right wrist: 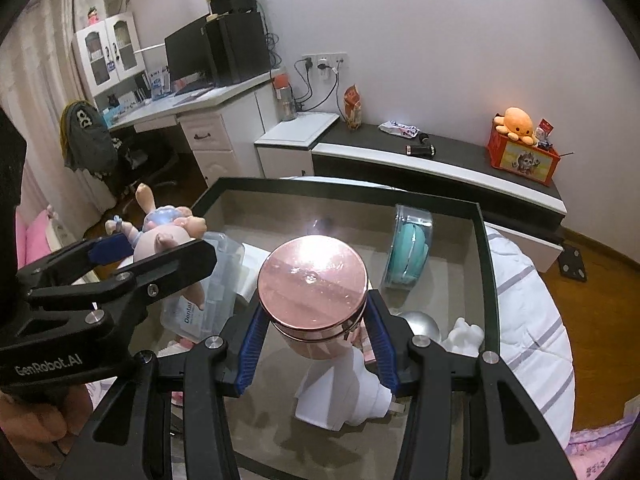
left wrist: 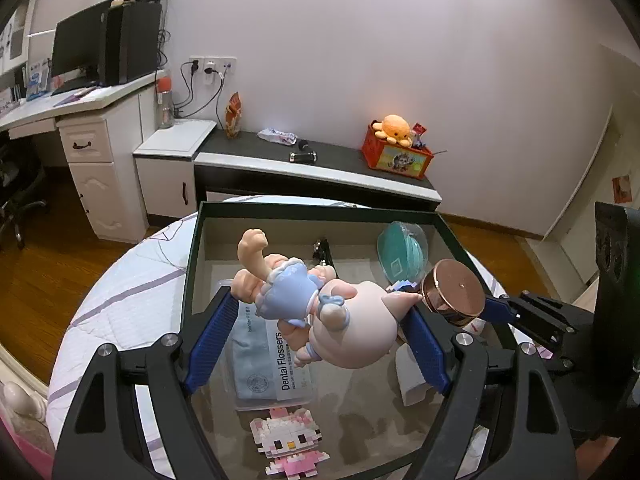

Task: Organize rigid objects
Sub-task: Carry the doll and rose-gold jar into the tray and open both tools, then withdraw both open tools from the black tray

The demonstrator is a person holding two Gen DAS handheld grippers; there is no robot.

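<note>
My left gripper (left wrist: 320, 316) is shut on a pink doll figure in a blue dress (left wrist: 320, 308) and holds it above the open dark-rimmed box (left wrist: 192, 264). It also shows at the left of the right wrist view (right wrist: 160, 236). My right gripper (right wrist: 316, 312) is shut on a round rose-gold jar (right wrist: 312, 280) and holds it over the box (right wrist: 486, 280). The jar also shows at the right of the left wrist view (left wrist: 456, 292), close beside the doll's head.
Inside the box lie a dental flosser case (left wrist: 272, 364), a pink brick cat figure (left wrist: 290, 444), a teal item in clear packaging (right wrist: 408, 248), a white figure (right wrist: 466, 336) and a silver ball (right wrist: 422, 322). The box rests on a striped bed cover (right wrist: 528, 320). A low bench stands behind.
</note>
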